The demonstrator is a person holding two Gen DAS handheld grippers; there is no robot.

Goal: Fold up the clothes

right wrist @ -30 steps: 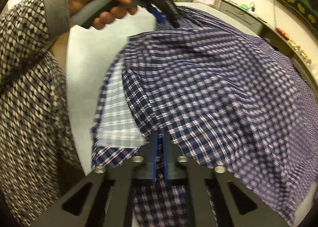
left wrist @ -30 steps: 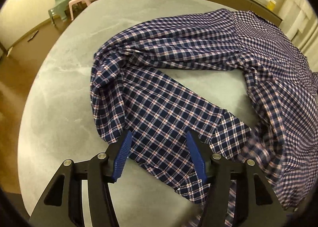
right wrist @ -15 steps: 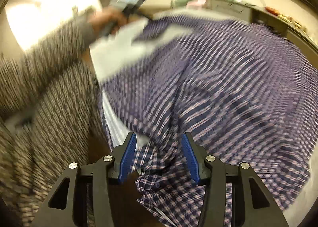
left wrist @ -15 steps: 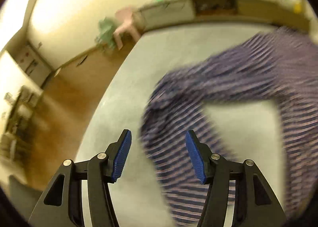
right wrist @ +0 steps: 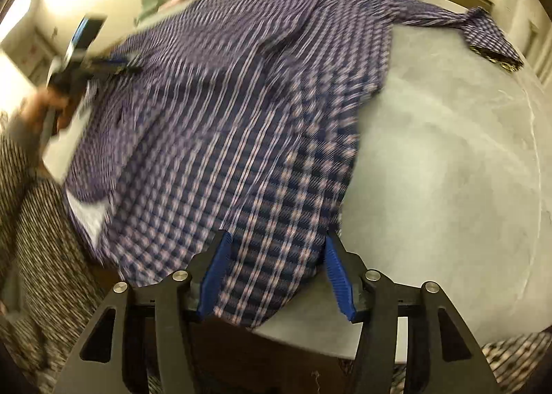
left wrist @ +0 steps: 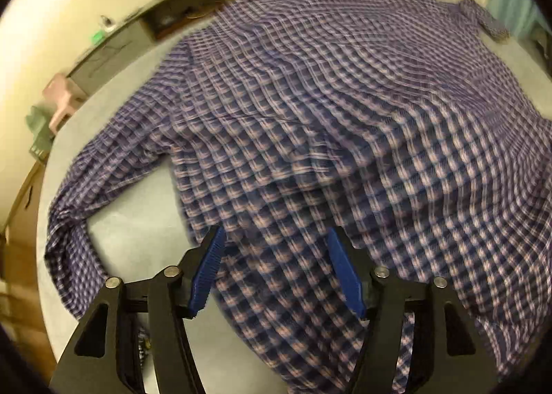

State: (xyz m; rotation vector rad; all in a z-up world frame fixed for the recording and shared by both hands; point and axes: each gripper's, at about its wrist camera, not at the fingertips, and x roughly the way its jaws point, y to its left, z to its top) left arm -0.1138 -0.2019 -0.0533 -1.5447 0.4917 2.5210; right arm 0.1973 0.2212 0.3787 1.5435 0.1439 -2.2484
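A navy, white and pink plaid shirt (left wrist: 338, 111) lies spread over a round grey table (left wrist: 138, 242). One sleeve (left wrist: 103, 169) curls along the table's left edge in the left wrist view. My left gripper (left wrist: 276, 273) is open, empty, above the shirt's near part. In the right wrist view the shirt (right wrist: 241, 111) covers the table's left half, its other sleeve (right wrist: 483, 31) stretched to the far right. My right gripper (right wrist: 276, 273) is open, empty, over the hem at the near edge. The left gripper (right wrist: 100, 62) shows blurred at far left.
The bare part of the grey table (right wrist: 448, 169) lies to the right of the shirt. A long low cabinet (left wrist: 179, 14) runs along the far wall, with small pink and green chairs (left wrist: 58, 97) beside it. My patterned sleeve (right wrist: 27, 214) fills the left edge.
My right gripper has opened and let go of the shirt, which now lies spread on the table. Both grippers swung to face the shirt's body; the left stayed open.
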